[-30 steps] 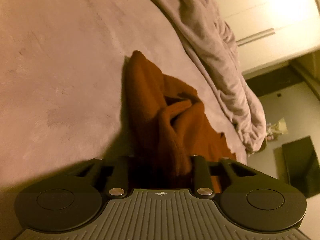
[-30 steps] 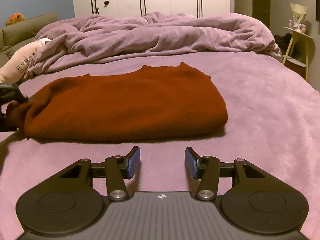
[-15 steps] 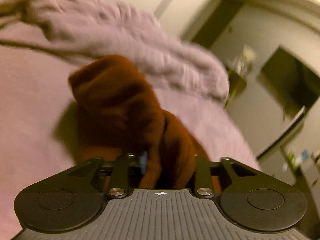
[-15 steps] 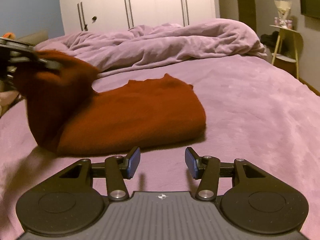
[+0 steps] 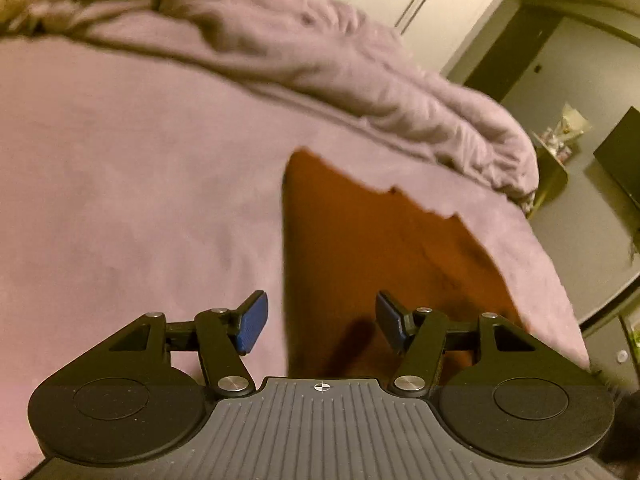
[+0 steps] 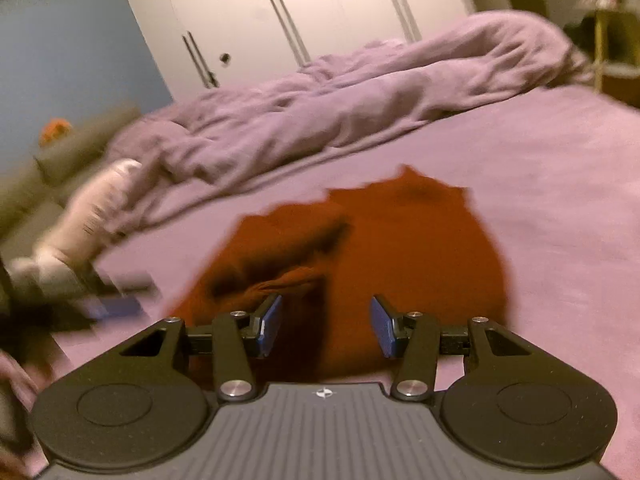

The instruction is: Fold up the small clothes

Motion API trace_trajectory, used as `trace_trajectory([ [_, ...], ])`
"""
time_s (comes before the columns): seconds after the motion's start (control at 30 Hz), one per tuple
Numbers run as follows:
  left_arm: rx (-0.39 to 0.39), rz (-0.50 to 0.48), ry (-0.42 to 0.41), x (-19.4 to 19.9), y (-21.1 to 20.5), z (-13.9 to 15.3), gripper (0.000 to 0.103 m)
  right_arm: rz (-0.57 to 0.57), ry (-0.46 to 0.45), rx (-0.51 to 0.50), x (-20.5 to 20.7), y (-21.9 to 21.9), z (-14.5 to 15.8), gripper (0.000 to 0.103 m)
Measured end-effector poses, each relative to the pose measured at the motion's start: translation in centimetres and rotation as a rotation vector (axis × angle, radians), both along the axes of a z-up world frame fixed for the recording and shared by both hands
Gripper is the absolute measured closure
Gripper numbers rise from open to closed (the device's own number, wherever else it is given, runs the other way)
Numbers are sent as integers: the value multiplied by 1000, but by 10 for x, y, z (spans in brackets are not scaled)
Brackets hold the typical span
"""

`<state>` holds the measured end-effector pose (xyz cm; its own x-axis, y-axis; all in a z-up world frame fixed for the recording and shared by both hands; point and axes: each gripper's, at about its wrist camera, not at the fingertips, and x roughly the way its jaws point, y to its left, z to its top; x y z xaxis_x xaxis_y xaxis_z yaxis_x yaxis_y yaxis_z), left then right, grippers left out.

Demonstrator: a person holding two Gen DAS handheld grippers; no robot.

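A rust-brown knitted garment lies folded on the purple bed cover. In the left wrist view my left gripper hovers over its near left edge, its jaws opening, and no cloth is pinched between the blue pads. The right wrist view is blurred; it shows the same garment with one end folded over the rest. My right gripper stands open just above its near edge with nothing between its fingers. The left gripper shows as a dark blur at the left of that view.
A rumpled lilac duvet is heaped along the far side of the bed. White wardrobe doors stand behind it. A small side table and a dark screen are beyond the bed's right edge. A pale sleeve shows at left.
My left gripper carried the garment's end up and over, let go of it and opened; the cloth now lies doubled. My right gripper moved in over the garment's near edge.
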<state>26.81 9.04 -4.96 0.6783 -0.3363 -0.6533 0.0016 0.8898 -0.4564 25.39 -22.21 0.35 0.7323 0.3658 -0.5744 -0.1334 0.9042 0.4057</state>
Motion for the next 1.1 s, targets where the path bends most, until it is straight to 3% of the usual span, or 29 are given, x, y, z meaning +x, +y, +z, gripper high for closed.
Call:
trace_trajectory([
  [0.1,-55,-88,60,5,-15,-20,38,7,15,33,30,10,5,47],
  [0.2,-39,-122,68,1,-25,-32,31,-4,117,78,56,6,-1,46],
  [0.37,-37,-115,58,0,-24,-36,27,-44,140,105,69,-3,0,42],
  [0.43,-32,-113,60,6,-34,-38,27,20,189,97,79,6,-12,35],
  [0.57,-5,-105,67,6,-38,-34,26,68,286,152,102,18,-37,35],
  [0.7,22,-107,60,6,-43,-34,25,101,303,211,116,29,-39,31],
  [0.77,26,-102,62,5,-44,-34,24,103,312,185,123,35,-40,32],
  [0.83,37,-95,61,4,-46,-32,23,121,294,124,126,44,-37,48],
  [0.87,43,-89,63,2,-46,-31,23,130,274,71,125,49,-35,65],
  [0.9,53,-80,64,-1,-46,-28,22,149,251,29,124,54,-33,73],
  [1.0,90,-78,46,-8,-48,-21,18,203,129,-145,113,70,-16,78],
  [1.1,130,-89,33,-11,-53,-18,17,227,-69,-369,90,85,7,80],
])
